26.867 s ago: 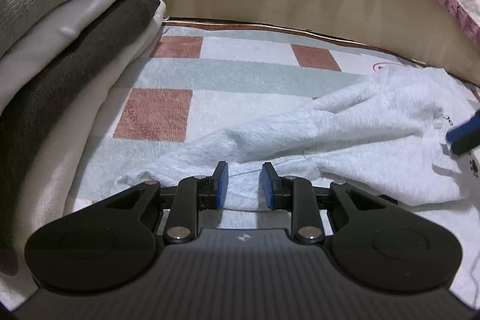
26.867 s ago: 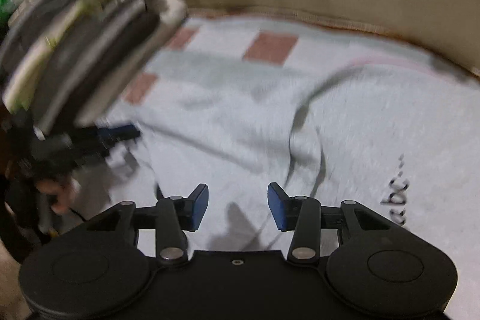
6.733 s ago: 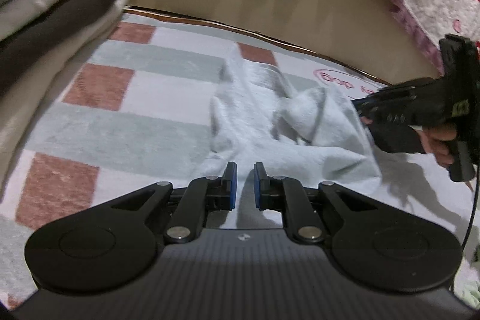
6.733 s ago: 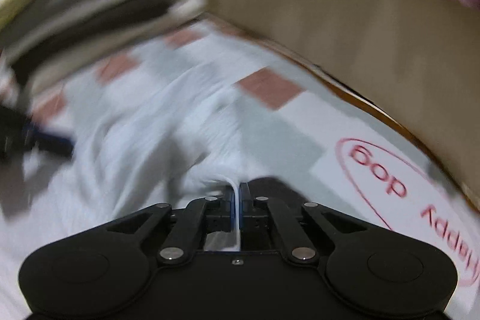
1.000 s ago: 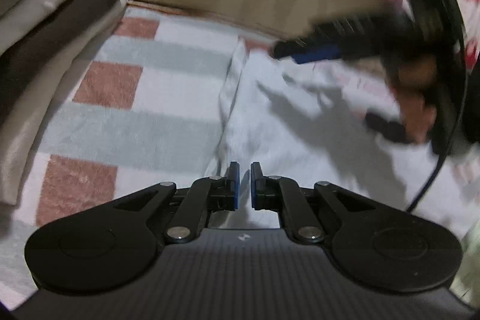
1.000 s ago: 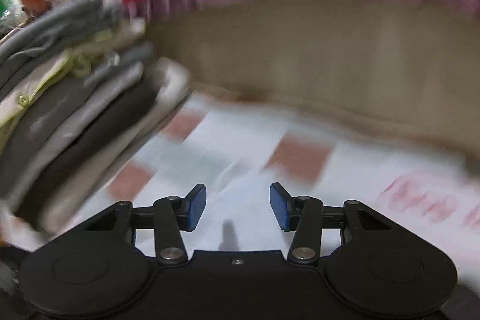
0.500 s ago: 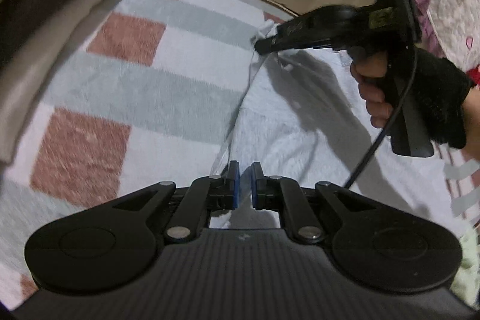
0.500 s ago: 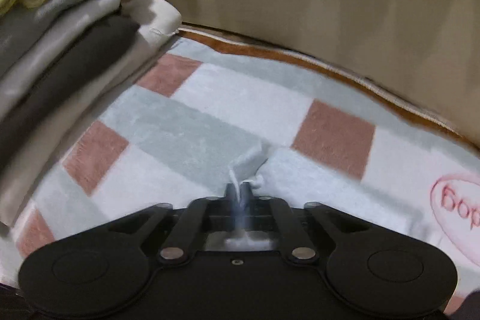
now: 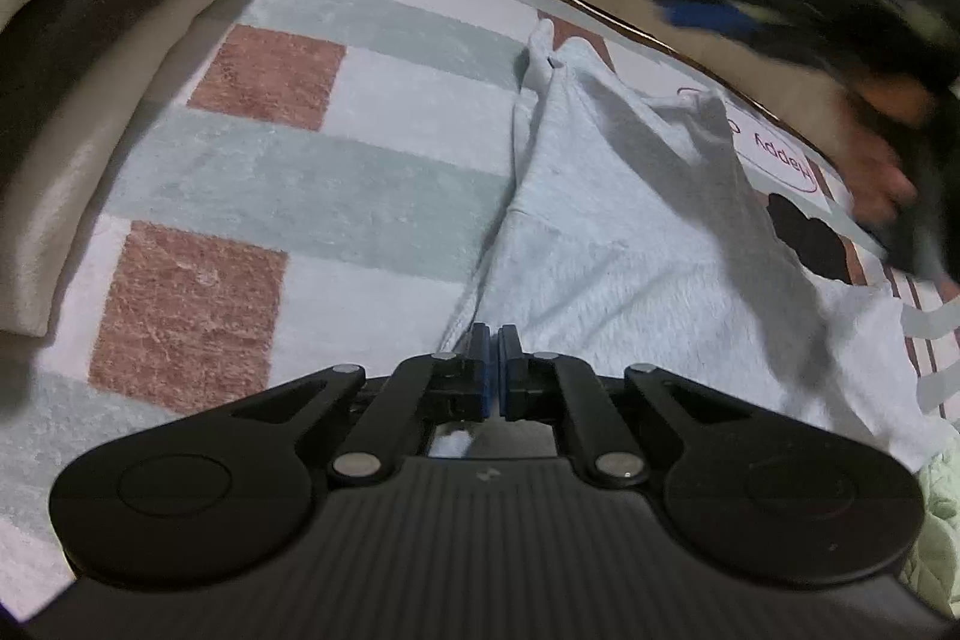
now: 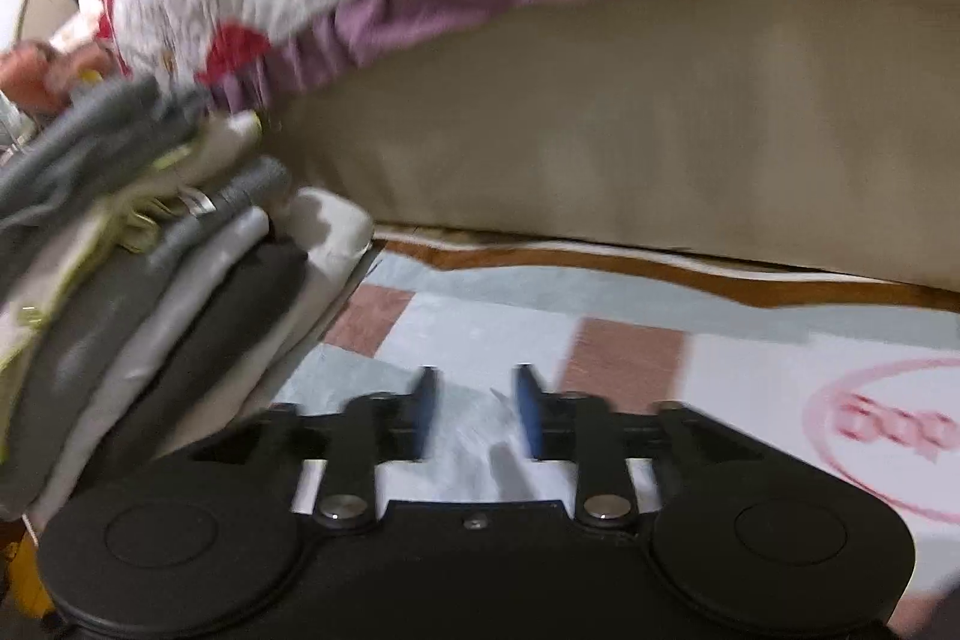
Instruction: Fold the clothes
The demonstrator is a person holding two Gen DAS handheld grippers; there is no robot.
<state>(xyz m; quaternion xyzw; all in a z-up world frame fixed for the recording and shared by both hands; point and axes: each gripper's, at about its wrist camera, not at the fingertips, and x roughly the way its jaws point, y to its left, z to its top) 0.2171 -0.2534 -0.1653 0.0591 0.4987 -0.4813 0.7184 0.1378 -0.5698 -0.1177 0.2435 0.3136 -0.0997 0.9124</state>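
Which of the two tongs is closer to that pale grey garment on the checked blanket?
Left. The left tongs sit shut at the pale grey garment's near edge. The right tongs, blurred, are lifted away past its far end, jaws opening with nothing between them.

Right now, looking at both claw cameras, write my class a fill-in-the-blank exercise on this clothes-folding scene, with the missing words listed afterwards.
1. The left claw is ____ on the near edge of the pale grey garment.
2. The garment lies on a checked blanket with reddish-brown and pale ____ blocks.
3. The stack of folded clothes stands to the ____ of the right claw in its own camera view.
4. Between the right claw's opening pads there is ____.

Missing words: shut; green; left; nothing
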